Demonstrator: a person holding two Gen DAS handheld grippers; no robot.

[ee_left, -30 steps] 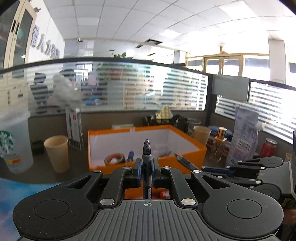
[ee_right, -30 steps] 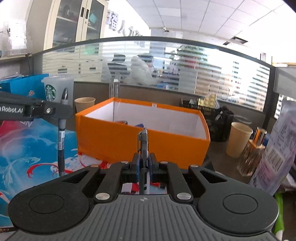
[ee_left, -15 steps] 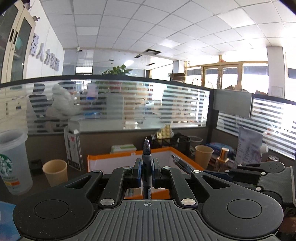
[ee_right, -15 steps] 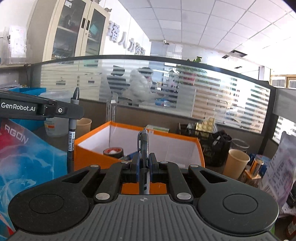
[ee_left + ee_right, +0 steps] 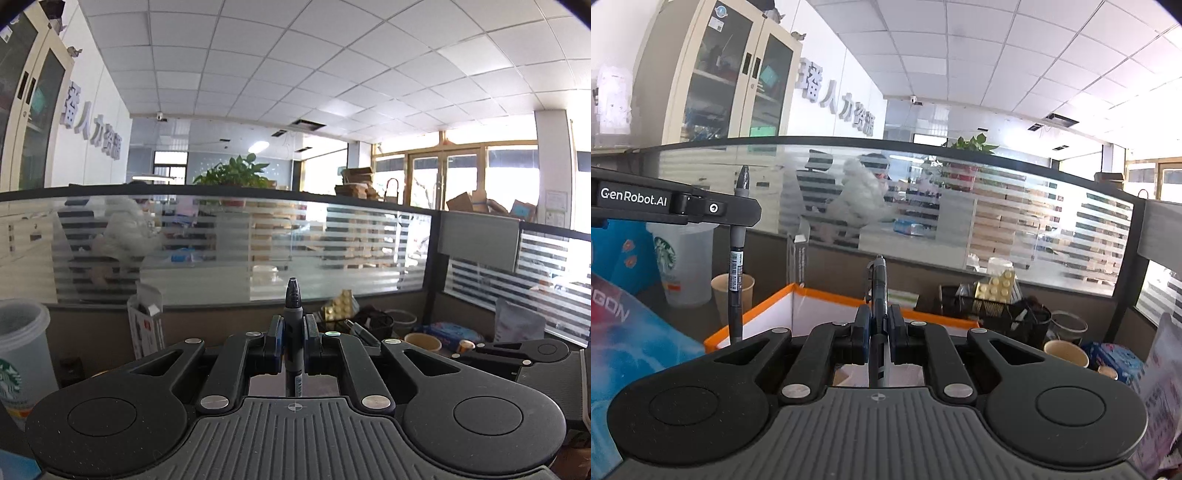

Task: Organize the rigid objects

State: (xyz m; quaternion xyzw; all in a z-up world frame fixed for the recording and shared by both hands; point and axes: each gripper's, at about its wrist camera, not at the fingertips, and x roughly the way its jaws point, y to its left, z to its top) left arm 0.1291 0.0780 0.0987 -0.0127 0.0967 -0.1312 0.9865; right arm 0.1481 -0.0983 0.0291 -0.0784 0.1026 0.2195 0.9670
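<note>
My left gripper (image 5: 293, 341) is shut on a grey marker (image 5: 293, 306) that stands upright between its pads, black tip up. In the right wrist view the same marker (image 5: 737, 258) hangs from the left gripper at the upper left, above the near left corner of the orange box (image 5: 768, 314). My right gripper (image 5: 877, 328) is shut on a dark pen (image 5: 878, 288), also upright, in front of the box's near wall. The box has white inner walls; its contents are hidden behind the gripper body.
A Starbucks cup (image 5: 681, 266) and a paper cup (image 5: 720, 291) stand left of the box. A black mesh basket (image 5: 1001, 314), another paper cup (image 5: 1065, 352) and packets lie to the right. A striped glass partition (image 5: 332, 254) closes the desk's far side.
Both grippers have risen with their pens still held. The orange box has dropped out of the left wrist view and sits lower in the right one; more ceiling shows.
</note>
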